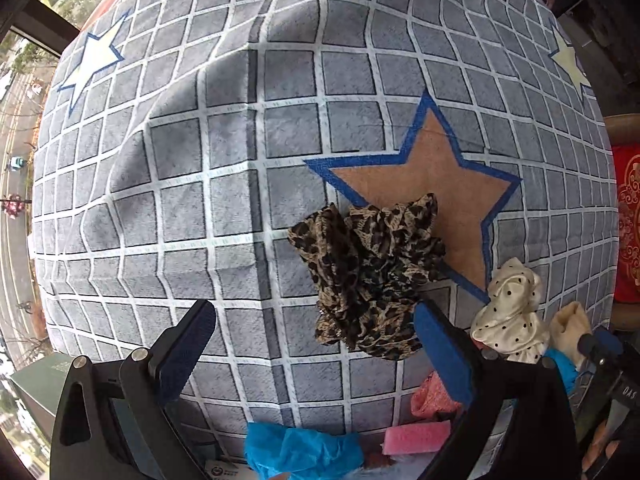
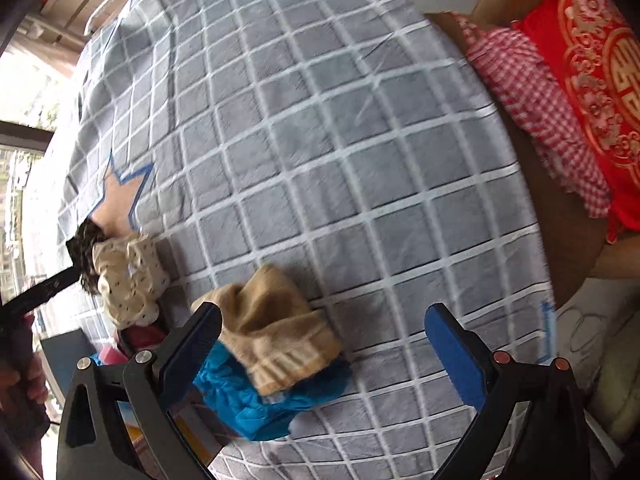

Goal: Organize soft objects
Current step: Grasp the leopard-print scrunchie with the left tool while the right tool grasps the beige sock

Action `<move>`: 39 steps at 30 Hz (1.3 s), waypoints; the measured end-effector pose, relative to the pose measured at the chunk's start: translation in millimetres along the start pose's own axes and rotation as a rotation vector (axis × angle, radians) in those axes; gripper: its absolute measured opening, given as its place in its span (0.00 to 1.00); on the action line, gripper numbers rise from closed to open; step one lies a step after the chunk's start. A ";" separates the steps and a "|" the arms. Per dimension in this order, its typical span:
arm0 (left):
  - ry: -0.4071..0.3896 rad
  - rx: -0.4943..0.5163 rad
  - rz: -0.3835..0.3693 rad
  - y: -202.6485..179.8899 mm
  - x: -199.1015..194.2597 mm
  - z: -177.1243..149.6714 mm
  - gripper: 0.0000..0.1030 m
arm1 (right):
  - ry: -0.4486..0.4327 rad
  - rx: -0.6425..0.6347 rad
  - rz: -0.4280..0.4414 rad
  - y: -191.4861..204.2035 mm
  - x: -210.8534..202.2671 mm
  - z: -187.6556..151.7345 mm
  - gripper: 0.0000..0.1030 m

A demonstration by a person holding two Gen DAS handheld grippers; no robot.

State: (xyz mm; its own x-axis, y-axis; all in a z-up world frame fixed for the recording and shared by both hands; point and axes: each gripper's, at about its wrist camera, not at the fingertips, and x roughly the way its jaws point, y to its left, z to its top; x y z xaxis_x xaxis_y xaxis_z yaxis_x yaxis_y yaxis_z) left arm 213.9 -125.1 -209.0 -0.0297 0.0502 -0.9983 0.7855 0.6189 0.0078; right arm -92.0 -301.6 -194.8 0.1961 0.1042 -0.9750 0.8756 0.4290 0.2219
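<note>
Left wrist: left gripper (image 1: 316,344) spread wide, empty, above the grid blanket (image 1: 200,184). Leopard scarf (image 1: 368,276) bunched on the star's lower edge, by the right blue pad; dotted cream cloth (image 1: 512,312) to its right.

Right wrist: right gripper (image 2: 324,356) wide apart, holding nothing. Tan sock (image 2: 276,328) lies over a blue cloth (image 2: 256,404) near the left pad. Frame blurred, contact unclear. Red pillow (image 2: 592,80) at the blanket's edge

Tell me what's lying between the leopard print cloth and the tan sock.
The cream polka-dot cloth sits between the leopard print cloth and the tan sock. The left wrist view shows this best.
</note>
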 end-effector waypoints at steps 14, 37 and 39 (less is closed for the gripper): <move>0.070 0.006 0.033 -17.9 45.2 9.6 0.98 | 0.069 -0.119 -0.158 33.7 44.4 -6.8 1.00; -0.161 0.087 0.018 -40.9 -49.8 28.5 0.35 | -0.044 -0.102 0.098 48.4 -0.5 4.4 0.26; -0.184 0.085 0.011 -38.2 -61.4 26.3 0.35 | -0.063 -0.087 0.114 48.1 -9.4 7.4 0.26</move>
State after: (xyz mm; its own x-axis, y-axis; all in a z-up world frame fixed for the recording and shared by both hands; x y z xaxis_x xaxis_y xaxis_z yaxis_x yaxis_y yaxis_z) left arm 202.0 -172.3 -149.6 0.0869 -0.0925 -0.9919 0.8344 0.5507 0.0217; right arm -48.5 -288.5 -175.0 0.3215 0.1016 -0.9414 0.8050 0.4942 0.3282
